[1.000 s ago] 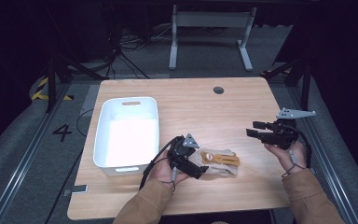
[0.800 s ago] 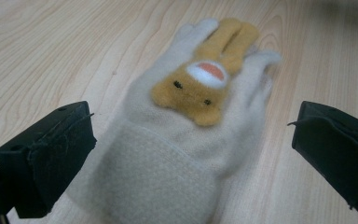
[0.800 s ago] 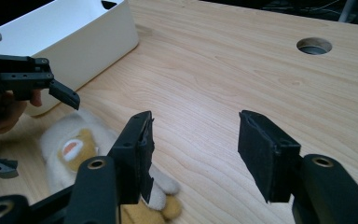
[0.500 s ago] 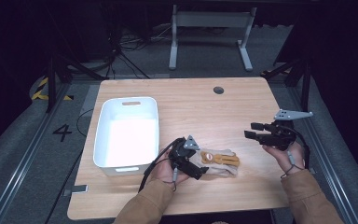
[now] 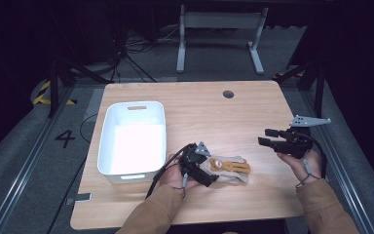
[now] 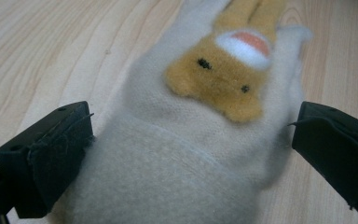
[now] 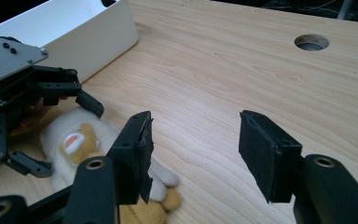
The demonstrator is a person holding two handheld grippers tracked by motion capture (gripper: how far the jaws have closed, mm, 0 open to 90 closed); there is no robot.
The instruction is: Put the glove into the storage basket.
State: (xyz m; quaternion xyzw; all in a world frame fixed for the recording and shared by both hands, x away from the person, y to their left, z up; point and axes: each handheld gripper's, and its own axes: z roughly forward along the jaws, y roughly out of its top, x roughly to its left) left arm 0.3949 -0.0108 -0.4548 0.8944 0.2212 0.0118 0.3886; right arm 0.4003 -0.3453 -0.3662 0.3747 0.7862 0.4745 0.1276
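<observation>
While your left hand-held gripper (image 6: 186,154) stands open around the glove (image 6: 205,135), your right hand-held gripper (image 7: 193,158) hovers open, well apart from it.

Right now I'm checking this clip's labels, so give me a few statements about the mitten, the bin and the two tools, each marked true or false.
1. The left tool has its jaws on either side of the cream mitten. True.
2. The mitten lies inside the white bin. False: it lies on the wooden table, beside the bin.
3. The right tool is open and holds nothing. True.
4. The mitten bears an orange animal face. True.
5. The right tool touches the mitten. False: in the high view it is held well apart from it, towards the table's right edge.
</observation>
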